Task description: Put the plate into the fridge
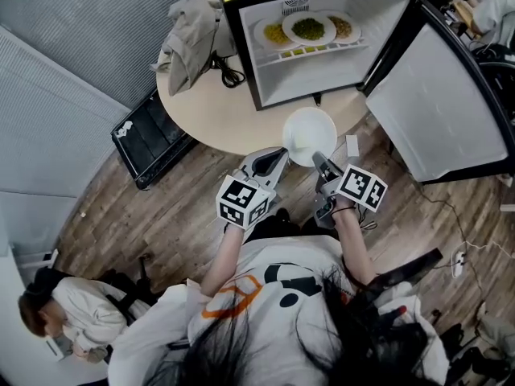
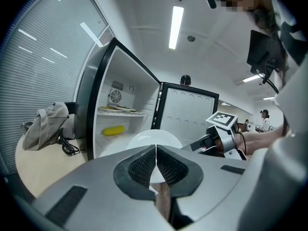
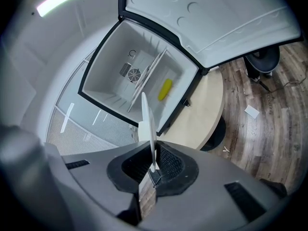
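Right claw (image 3: 153, 165): jaws closed on the near rim of the white round plate (image 3: 148, 119). In the right gripper view the plate stands edge-on between the two pads, running straight ahead from the jaws.

Left claw (image 2: 156, 161): pads pressed together with nothing pinched between them. The plate (image 2: 154, 139) lies just ahead of its tips. In the head view the left claw (image 1: 280, 153) sits at the plate's left rim and the right claw (image 1: 318, 161) at its near rim. Whether the left tips touch the rim, I cannot tell.

Plate position: outside the fridge, over the near edge of the round beige table (image 1: 205, 107), held only by the right claw.

Ahead of both claws, beyond the plate (image 1: 310, 135): the black mini fridge with white interior (image 1: 338, 75), standing on the table. Its white-lined door (image 1: 438, 111) is swung open to the right of the right claw.

Inside, the upper shelf (image 1: 322, 52) carries three dishes of food (image 1: 308, 28). A yellow object (image 3: 165, 89) lies in the compartment below the shelf.

Far left of the left claw, on the table: a grey cloth bag (image 1: 189, 39).
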`<control>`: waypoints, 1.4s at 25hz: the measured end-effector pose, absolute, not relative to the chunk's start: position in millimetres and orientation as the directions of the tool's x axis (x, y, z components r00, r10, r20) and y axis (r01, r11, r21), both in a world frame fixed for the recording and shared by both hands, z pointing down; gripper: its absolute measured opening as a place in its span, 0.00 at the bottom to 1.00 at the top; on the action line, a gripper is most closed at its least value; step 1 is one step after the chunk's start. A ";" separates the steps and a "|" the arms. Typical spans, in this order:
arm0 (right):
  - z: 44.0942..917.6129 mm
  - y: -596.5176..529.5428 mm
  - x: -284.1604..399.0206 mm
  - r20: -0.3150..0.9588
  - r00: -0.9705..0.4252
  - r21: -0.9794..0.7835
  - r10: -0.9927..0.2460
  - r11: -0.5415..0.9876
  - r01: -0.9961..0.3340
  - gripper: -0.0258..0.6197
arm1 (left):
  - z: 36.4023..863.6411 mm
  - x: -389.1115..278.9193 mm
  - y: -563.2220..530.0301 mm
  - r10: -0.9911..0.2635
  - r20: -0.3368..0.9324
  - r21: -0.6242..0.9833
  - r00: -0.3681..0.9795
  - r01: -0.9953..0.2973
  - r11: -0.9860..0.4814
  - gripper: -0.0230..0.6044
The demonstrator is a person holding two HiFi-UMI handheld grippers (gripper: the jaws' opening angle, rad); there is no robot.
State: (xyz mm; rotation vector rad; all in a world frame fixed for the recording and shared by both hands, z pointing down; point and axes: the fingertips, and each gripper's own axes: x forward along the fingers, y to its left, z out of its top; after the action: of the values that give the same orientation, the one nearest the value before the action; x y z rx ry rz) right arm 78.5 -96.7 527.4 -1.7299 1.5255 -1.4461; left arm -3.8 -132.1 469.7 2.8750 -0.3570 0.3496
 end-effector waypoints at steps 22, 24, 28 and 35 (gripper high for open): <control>535.1 -146.8 100.7 0.434 -0.211 -0.829 -0.876 -0.296 -0.474 0.09 | 479.2 14.2 -171.8 -0.265 0.281 0.201 0.923 -0.326 -0.924 0.06; 536.9 -153.5 107.0 0.436 -0.229 -0.829 -0.870 -0.290 -0.479 0.09 | 480.2 20.5 -175.0 -0.277 0.287 0.195 0.917 -0.339 -0.920 0.06; 540.7 -170.8 118.8 0.442 -0.272 -0.831 -0.855 -0.275 -0.484 0.09 | 482.6 33.3 -183.9 -0.308 0.303 0.182 0.902 -0.372 -0.910 0.06; 545.5 -203.6 137.3 0.436 -0.349 -0.843 -0.829 -0.242 -0.481 0.09 | 483.3 52.8 -203.0 -0.370 0.318 0.164 0.873 -0.435 -0.885 0.06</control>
State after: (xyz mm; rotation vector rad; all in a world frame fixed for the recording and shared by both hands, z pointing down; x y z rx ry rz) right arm 137.3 -203.6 545.5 -1.5744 1.7084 -1.6187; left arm 52.8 -203.0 483.3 2.8137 -0.6136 0.4104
